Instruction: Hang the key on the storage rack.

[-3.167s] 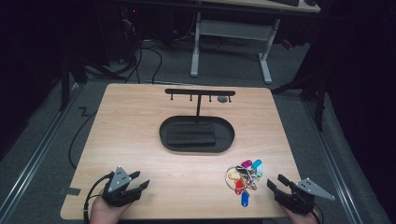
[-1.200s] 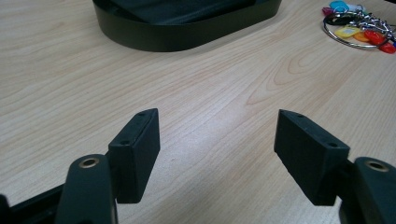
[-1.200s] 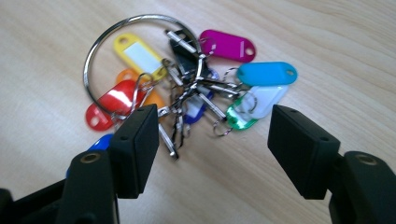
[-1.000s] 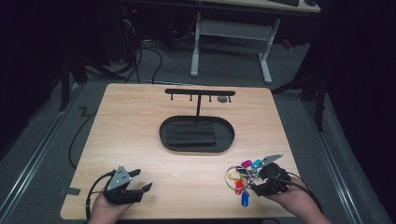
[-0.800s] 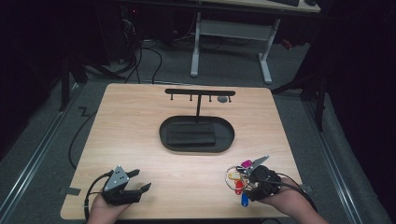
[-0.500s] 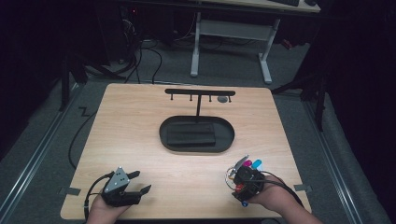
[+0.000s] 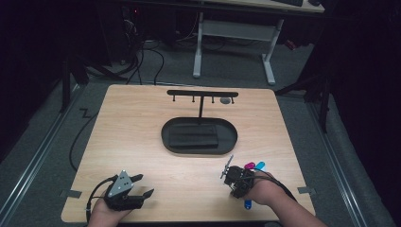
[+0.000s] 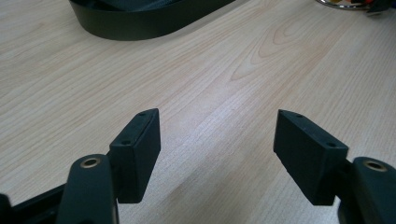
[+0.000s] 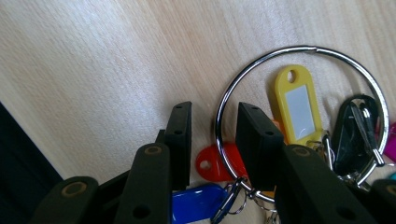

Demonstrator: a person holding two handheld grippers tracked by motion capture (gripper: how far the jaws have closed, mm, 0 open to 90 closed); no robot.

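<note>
right gripper (image 9: 210, 135) jaws straddle key ring (image 9: 299, 49) wire, nearly closed, likely to lift it; left gripper (image 8: 217, 156) gapes idle

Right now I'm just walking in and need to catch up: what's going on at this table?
A person works two hand-held grippers. The right gripper is down over a bunch of keys with coloured tags, its jaws straddling the metal key ring but not yet closed on it. The left gripper rests open on the wooden table, holding nothing. A black tray with a hook stand waits mid-table.
</note>
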